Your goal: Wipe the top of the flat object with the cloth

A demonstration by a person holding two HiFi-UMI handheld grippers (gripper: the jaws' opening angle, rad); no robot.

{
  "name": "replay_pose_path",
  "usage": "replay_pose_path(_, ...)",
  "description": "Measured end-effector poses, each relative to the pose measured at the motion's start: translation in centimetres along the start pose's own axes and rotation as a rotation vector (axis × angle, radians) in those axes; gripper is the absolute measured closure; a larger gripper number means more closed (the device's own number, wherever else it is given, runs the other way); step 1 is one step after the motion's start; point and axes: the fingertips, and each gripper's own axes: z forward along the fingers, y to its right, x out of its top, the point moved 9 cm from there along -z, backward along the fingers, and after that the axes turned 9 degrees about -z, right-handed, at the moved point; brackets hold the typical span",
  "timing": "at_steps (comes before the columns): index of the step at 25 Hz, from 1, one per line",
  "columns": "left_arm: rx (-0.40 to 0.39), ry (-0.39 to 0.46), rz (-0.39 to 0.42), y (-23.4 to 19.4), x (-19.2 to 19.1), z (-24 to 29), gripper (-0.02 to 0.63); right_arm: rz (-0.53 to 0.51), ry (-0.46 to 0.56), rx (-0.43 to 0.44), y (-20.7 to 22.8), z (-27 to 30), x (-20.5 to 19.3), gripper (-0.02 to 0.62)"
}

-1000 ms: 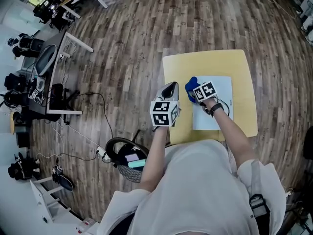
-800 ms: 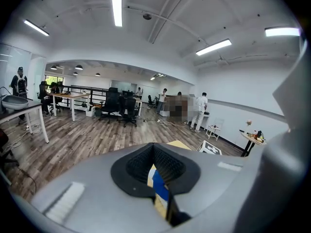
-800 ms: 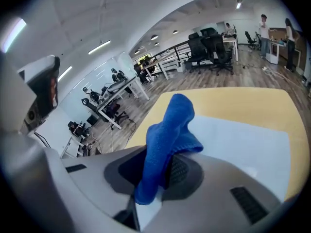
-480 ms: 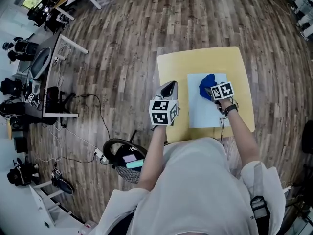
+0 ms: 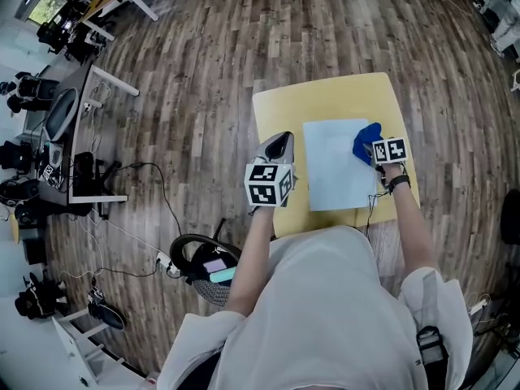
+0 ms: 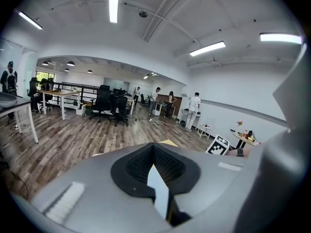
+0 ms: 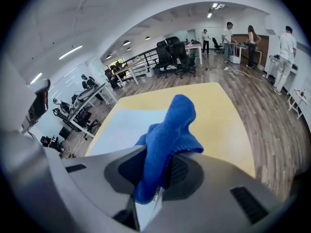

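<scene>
Fingers (image 7: 187, 171) of the right gripper (image 5: 372, 146) are clamped on a blue cloth (image 5: 366, 140), which bunches up and forward out of the grip. Fingers of the left gripper (image 5: 280, 145) are together with nothing between them. That gripper is held over the table's left margin, just beside the flat object and apart from it, looking out level into the room.

Surroundings: yellow table (image 5: 325, 96) on a wood plank floor (image 5: 211, 55). Desks with equipment (image 5: 77, 104) stand well off to the left. A round black bin (image 5: 203, 262) sits by the person's legs. Office chairs (image 7: 175, 52) and standing people (image 7: 286, 47) are far back in the room.

The flat object (image 5: 333, 173), a pale blue sheet, lies flat at the table's middle. The cloth sits at its upper right edge, so the sheet spreads to the left of the right fingers.
</scene>
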Motion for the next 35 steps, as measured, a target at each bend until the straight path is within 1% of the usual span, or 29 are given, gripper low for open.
replay_pose_path(2,-0.002,-0.006,0.002,0.2,-0.1,0.2,0.603,0.007,-0.002,-0.008,0.1,-0.4,0.0,0.517)
replay_pose_path(4,-0.005,-0.007,0.003,0.4,-0.2,0.2,0.603,0.002,0.007,0.003,-0.6,-0.7,0.4,0.517)
replay_pose_path(7,-0.005,-0.003,0.005,0.3,-0.2,0.2,0.603,-0.047,0.043,0.043,-3.6,-0.4,1.8,0.517)
replay_pose_path(11,0.006,0.001,0.000,0.0,-0.2,0.0,0.603,-0.136,0.092,0.144,-9.3,0.6,3.9,0.517)
replay_pose_path(14,0.022,0.012,-0.008,-0.3,0.0,-0.3,0.603,-0.136,0.124,0.243,-13.0,1.8,5.4,0.517)
replay_pose_path(16,0.034,0.020,-0.014,-0.6,0.1,-0.7,0.603,-0.139,0.131,0.294,-15.2,2.6,6.2,0.517)
replay_pose_path(20,0.050,0.031,-0.028,-1.1,0.2,-1.6,0.603,-0.152,0.108,0.364,-18.7,4.4,6.8,0.517)
replay_pose_path(23,0.060,0.037,-0.036,-1.4,0.3,-2.0,0.603,-0.147,0.075,0.406,-20.2,5.7,6.3,0.517)
replay_pose_path(25,0.068,0.036,-0.039,-1.6,0.2,-2.1,0.603,-0.152,0.047,0.406,-20.4,6.6,5.6,0.517)
replay_pose_path(29,0.074,0.029,-0.060,-1.9,-0.5,-2.2,0.603,-0.181,-0.021,0.315,-18.5,7.7,3.3,0.517)
replay_pose_path(32,0.058,0.033,-0.090,-1.8,-0.7,-2.2,0.603,-0.152,-0.018,0.313,-16.9,6.9,2.0,0.517)
replay_pose_path(35,0.048,0.028,-0.090,-1.6,-0.7,-1.7,0.603,-0.144,-0.008,0.284,-15.0,5.7,1.6,0.517)
